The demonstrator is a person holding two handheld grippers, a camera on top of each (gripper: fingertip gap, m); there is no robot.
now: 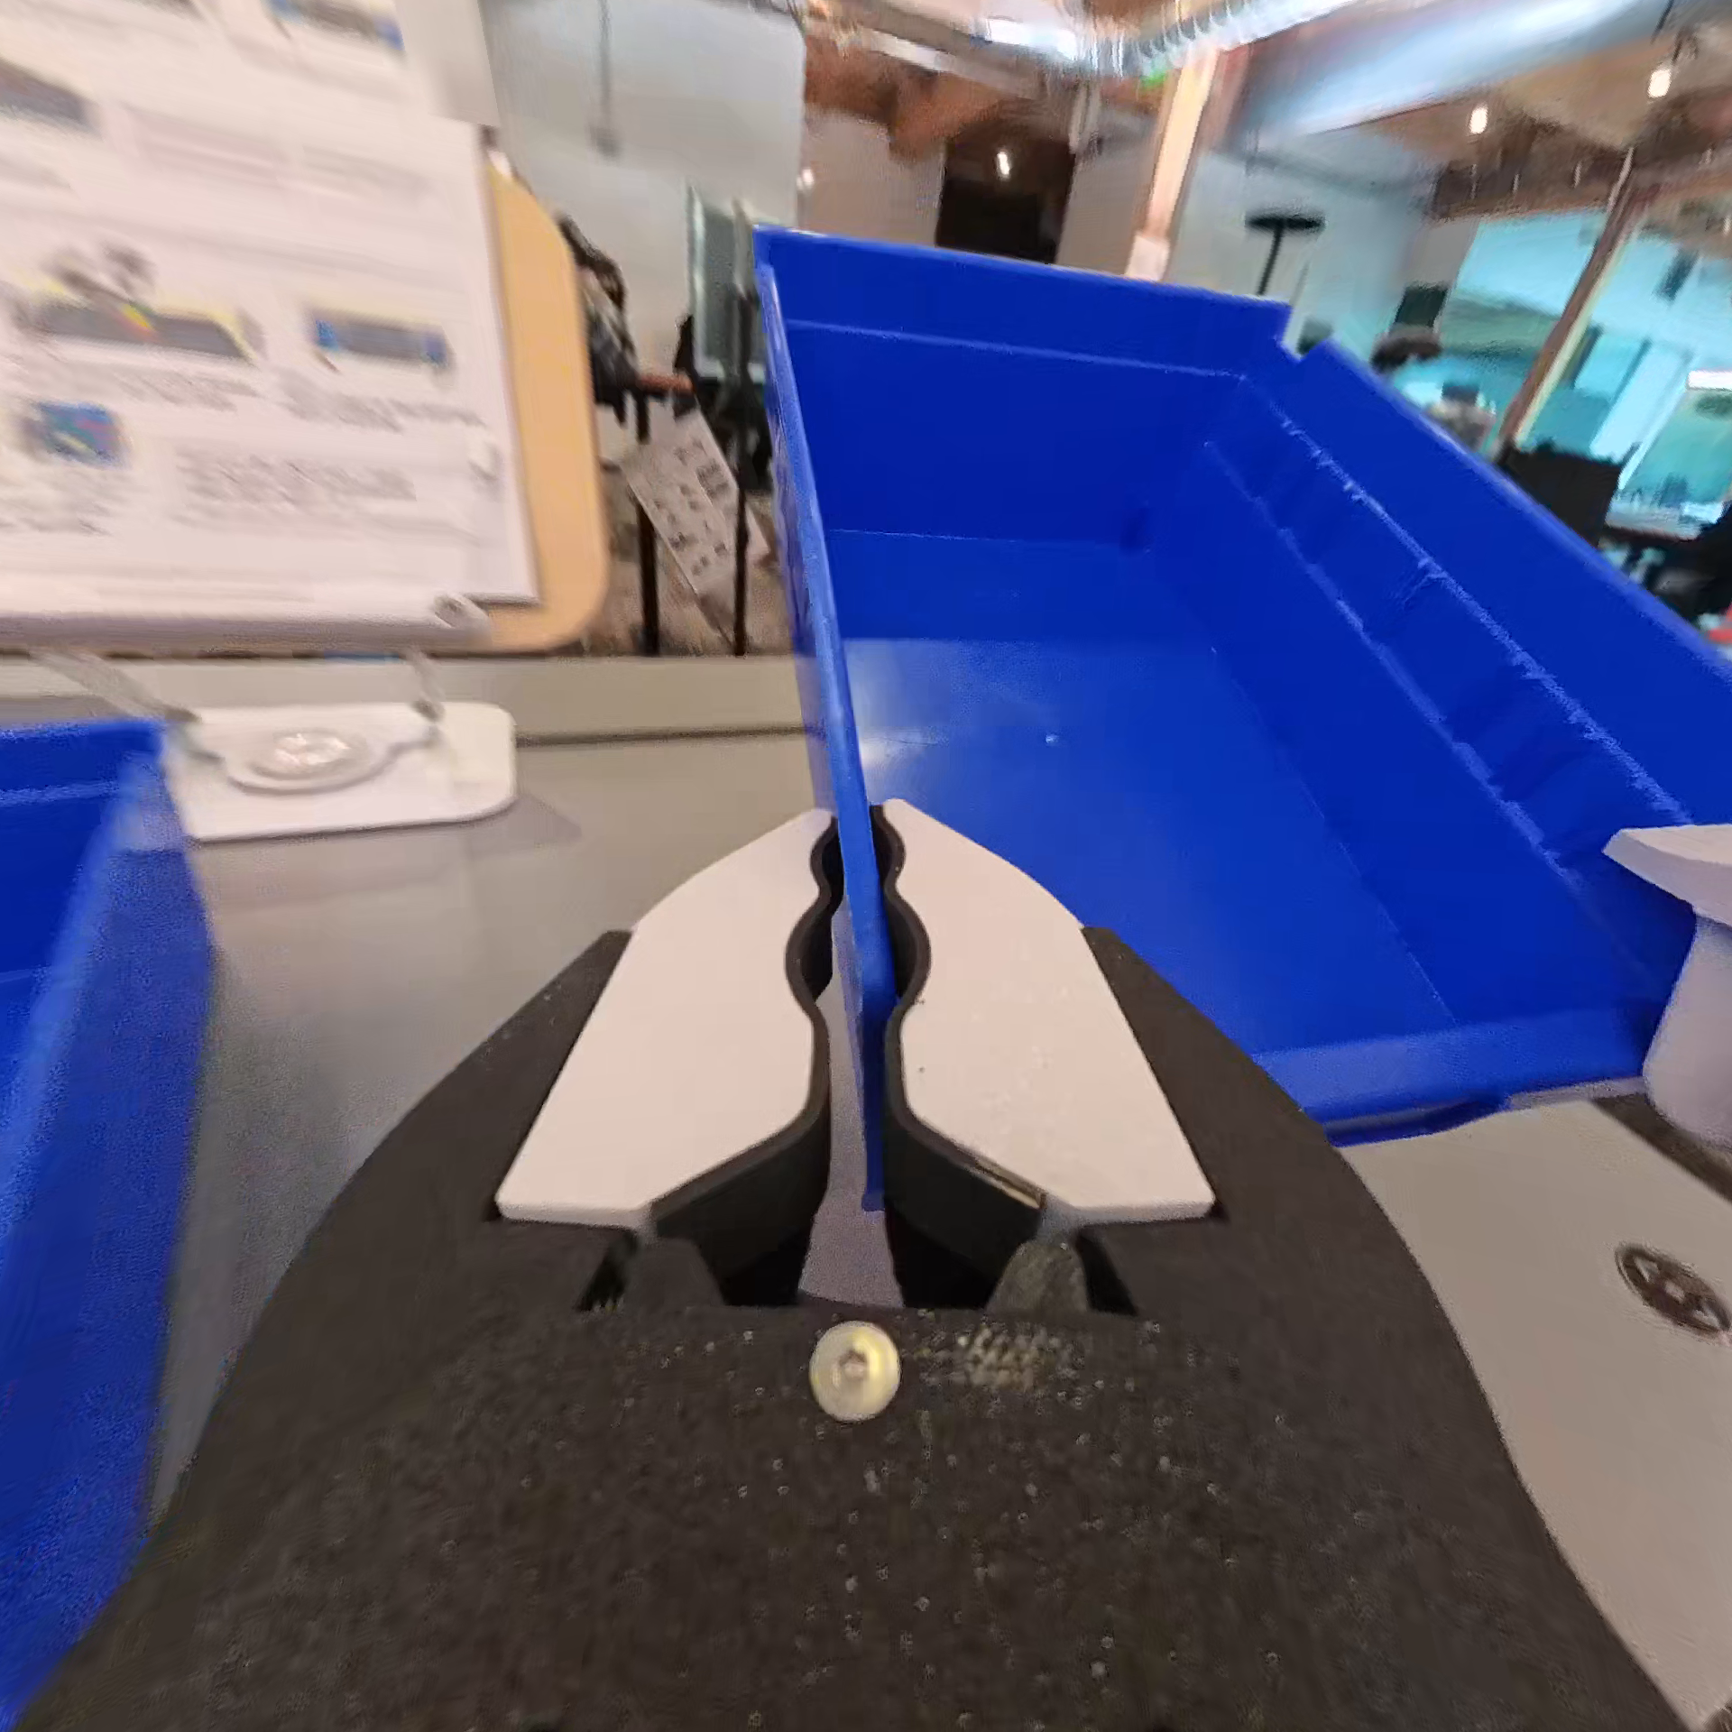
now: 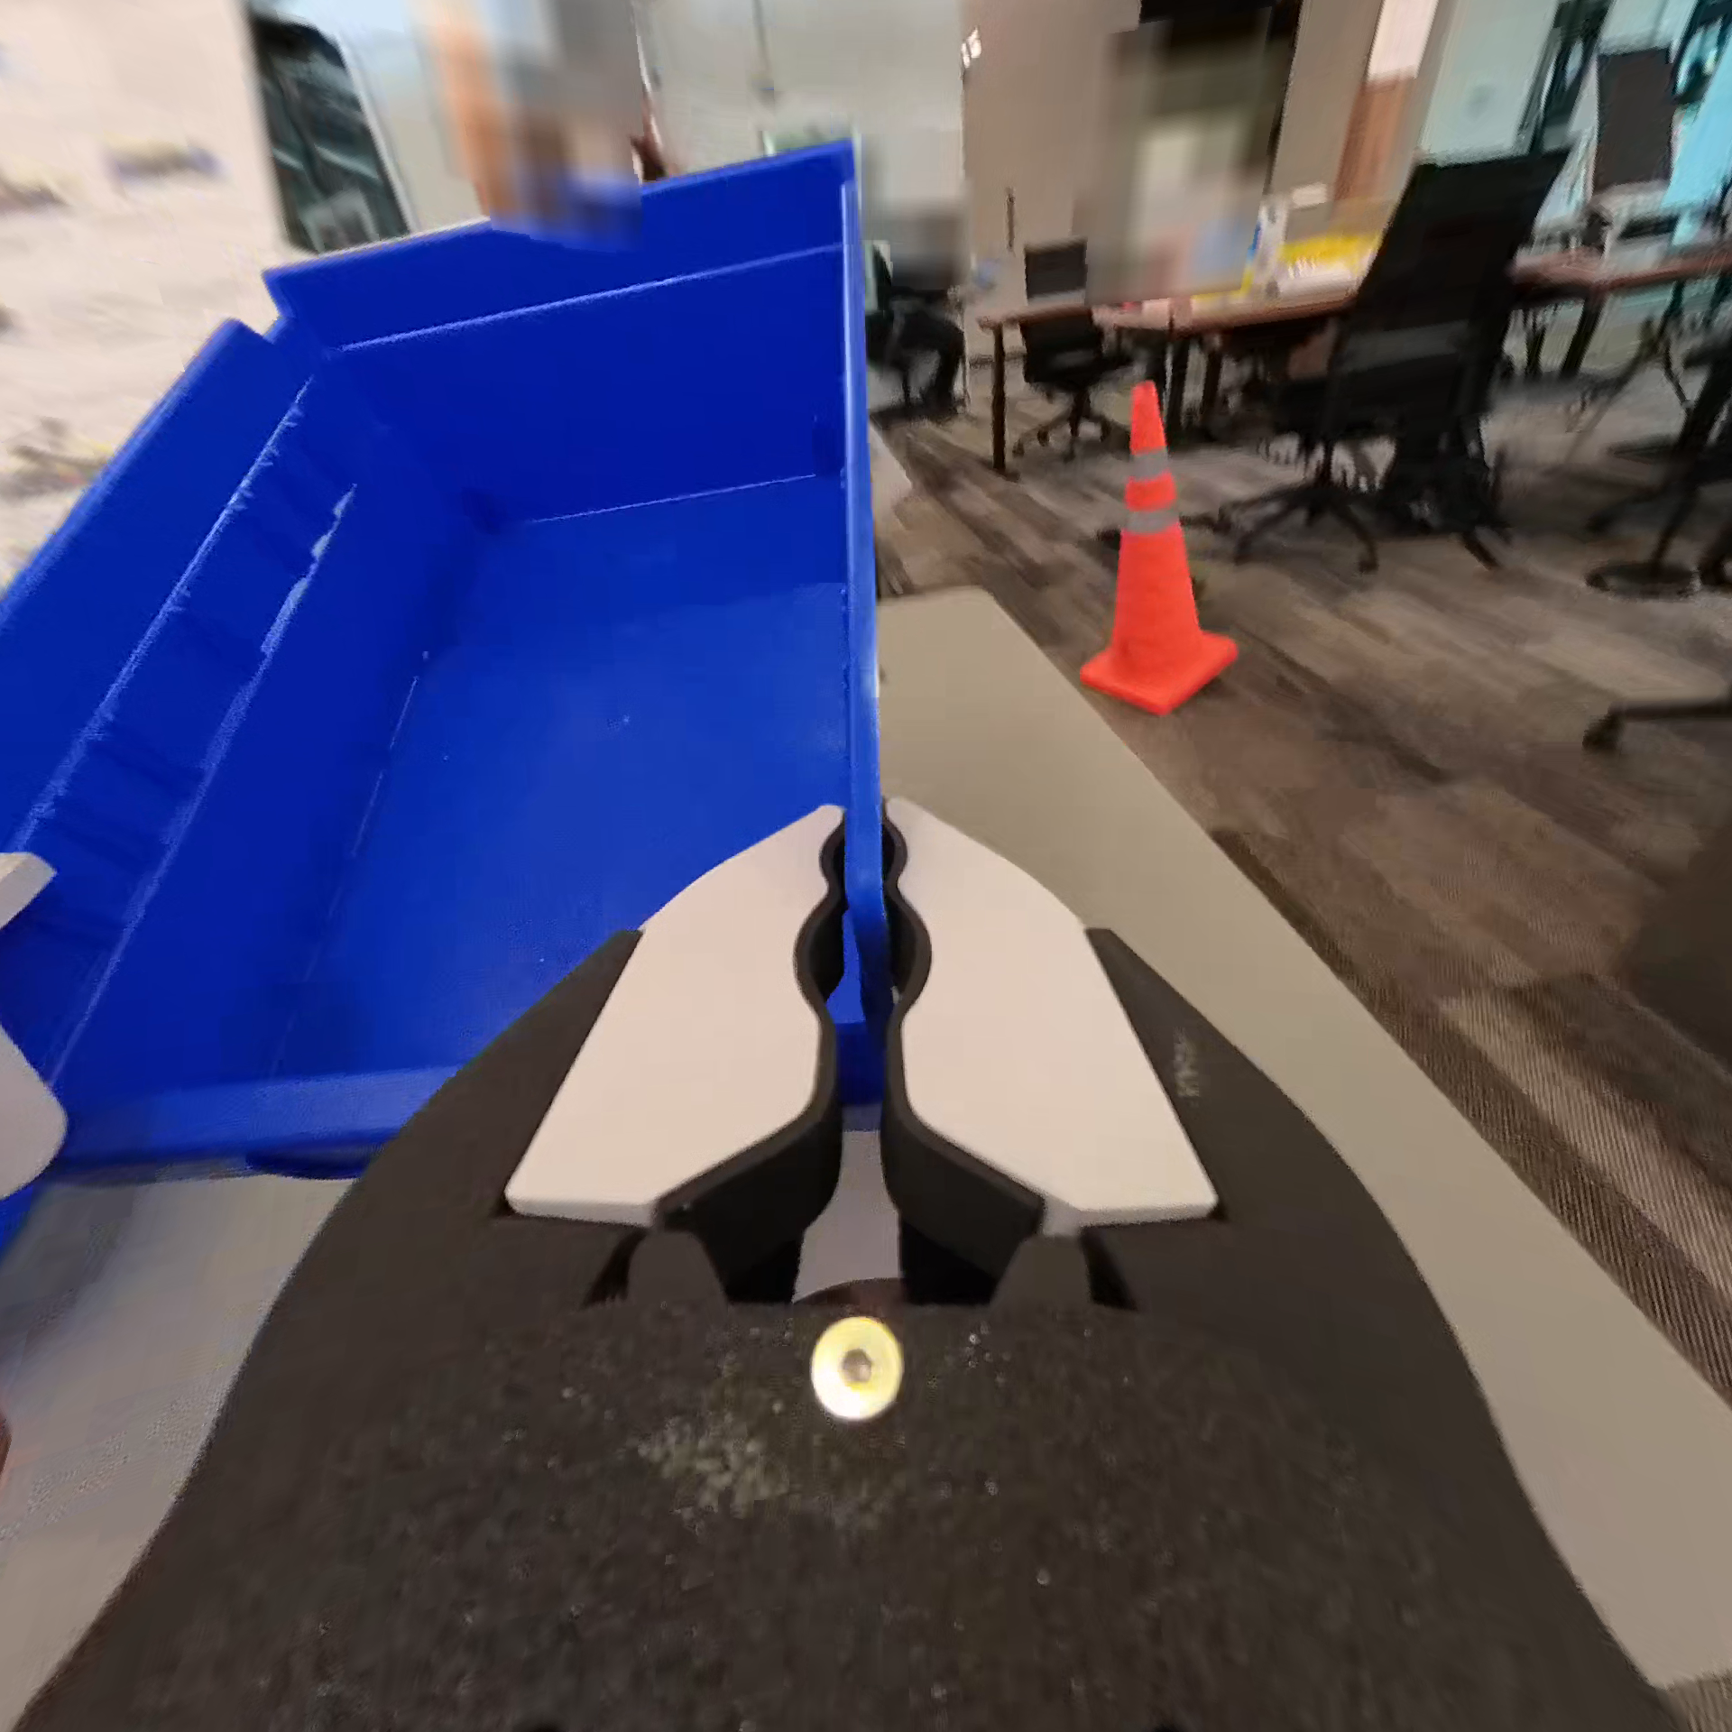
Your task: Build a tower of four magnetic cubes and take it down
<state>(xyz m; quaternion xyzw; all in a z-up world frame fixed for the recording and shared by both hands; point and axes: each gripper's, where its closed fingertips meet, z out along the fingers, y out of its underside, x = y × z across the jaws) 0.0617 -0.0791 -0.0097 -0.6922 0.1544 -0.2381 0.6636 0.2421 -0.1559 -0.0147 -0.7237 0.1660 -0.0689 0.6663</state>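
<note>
Grey table (image 1: 656,937): flat, matte, carries everything listed; its right edge borders a dark plank floor in the right wrist view.

Blue bin (image 1: 1172,750): large open plastic storage bin, glossy, ribbed along one long wall, with a stepped rim at the far end. It is tilted, its near end raised off the table, and its inside shows bare in both views. It sits between the two grippers, near the table's right edge.

Second blue bin (image 1: 84,1078): stands on the table at the left edge of the left wrist view, only partly in frame; contents cannot be told.

Magnetic cubes: not visible in either view; their place cannot be told.

Left gripper (image 1: 858,825): black body, pale grey fingers, pressed together on the bin's left side wall, the thin blue wall running between the pads.

Right gripper (image 2: 867,820): same build, clamped on the bin's right side wall. Its grey fingertip also shows at the right edge of the left wrist view.

Instruction sheet (image 1: 244,356): white printed page on a clear stand (image 1: 309,759), at the table's far left, blurred.

Orange cone (image 2: 1153,553): on the floor beyond the table's right edge, with grey bands.

Black office chairs (image 2: 1387,356): at desks farther back.
</note>
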